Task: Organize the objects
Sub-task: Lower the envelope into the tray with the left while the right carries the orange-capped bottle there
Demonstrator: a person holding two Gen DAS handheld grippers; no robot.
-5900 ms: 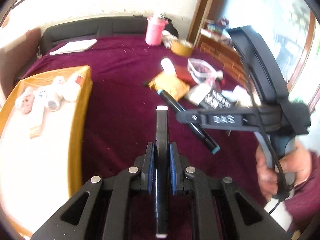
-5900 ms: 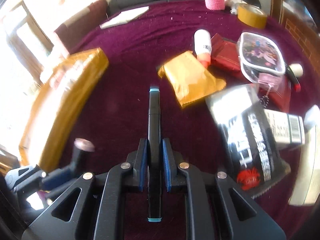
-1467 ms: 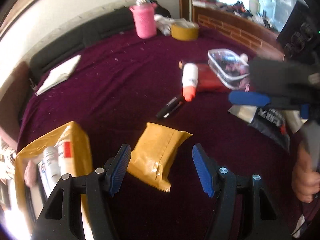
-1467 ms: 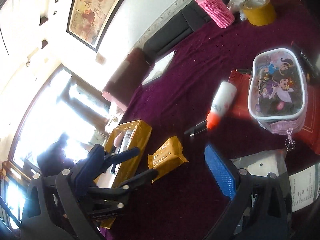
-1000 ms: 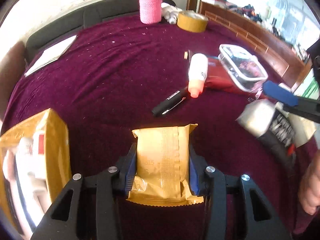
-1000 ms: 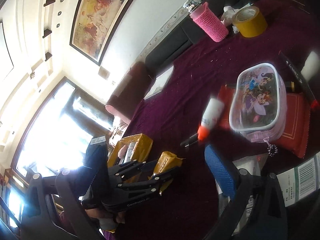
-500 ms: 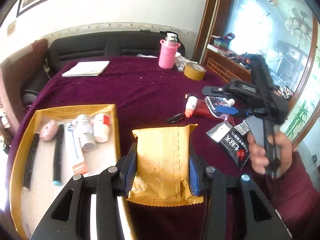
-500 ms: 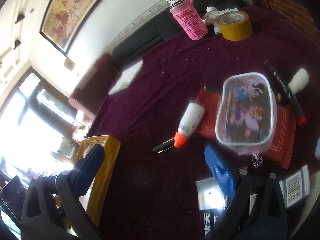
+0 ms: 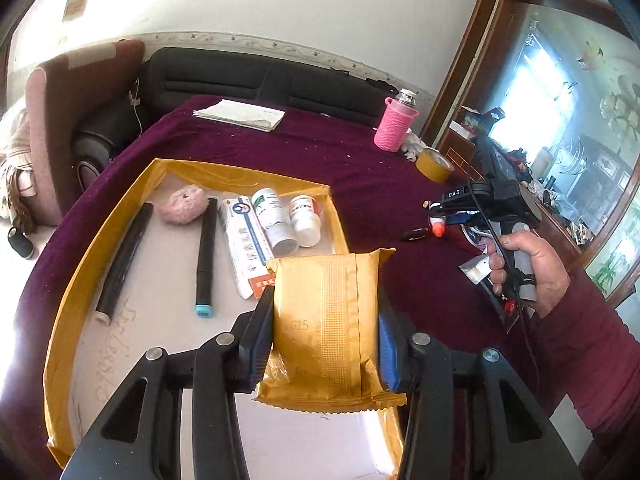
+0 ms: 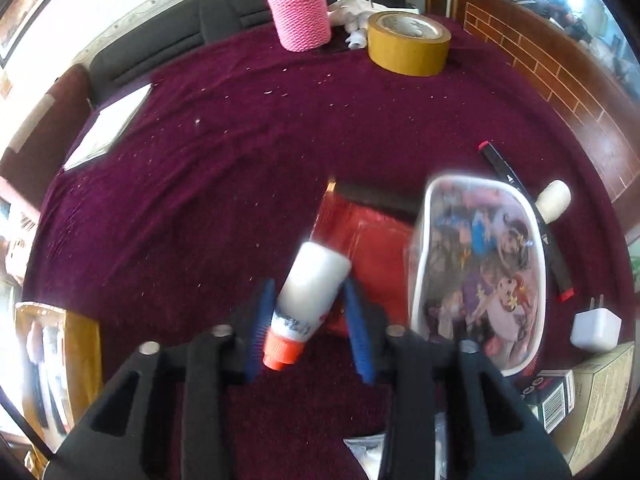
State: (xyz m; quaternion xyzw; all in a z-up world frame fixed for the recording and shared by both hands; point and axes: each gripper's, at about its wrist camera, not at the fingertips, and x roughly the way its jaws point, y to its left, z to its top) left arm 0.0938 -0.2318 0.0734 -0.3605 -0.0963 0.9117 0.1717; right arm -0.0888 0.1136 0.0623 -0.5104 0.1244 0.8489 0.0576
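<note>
My left gripper (image 9: pixel 324 304) is shut on a gold foil packet (image 9: pixel 320 344), held over the near right corner of the yellow tray (image 9: pixel 72 288). In the tray lie two black markers (image 9: pixel 206 256), a pink fuzzy ball (image 9: pixel 182 208), a white tube box (image 9: pixel 244 240) and two white bottles (image 9: pixel 276 220). My right gripper (image 10: pixel 308 292) points steeply down at the maroon tablecloth. Its jaws are closing on a white bottle with an orange cap (image 10: pixel 316 276), and both blue pads touch its sides. A hand holds that right gripper (image 9: pixel 442 220) at the right in the left wrist view.
Next to the bottle lie a red packet (image 10: pixel 372 248), a cartoon pouch (image 10: pixel 480 272), a red-capped black marker (image 10: pixel 524 220), a white plug (image 10: pixel 596 328) and boxes (image 10: pixel 580 396). Farther back stand a pink knit-covered flask (image 10: pixel 300 8), a tape roll (image 10: pixel 408 44) and papers (image 10: pixel 108 128).
My left gripper has carried the gold packet leftward, from the cloth to above the tray. My right gripper has tipped down over the white bottle and its wide-open jaws have closed around it.
</note>
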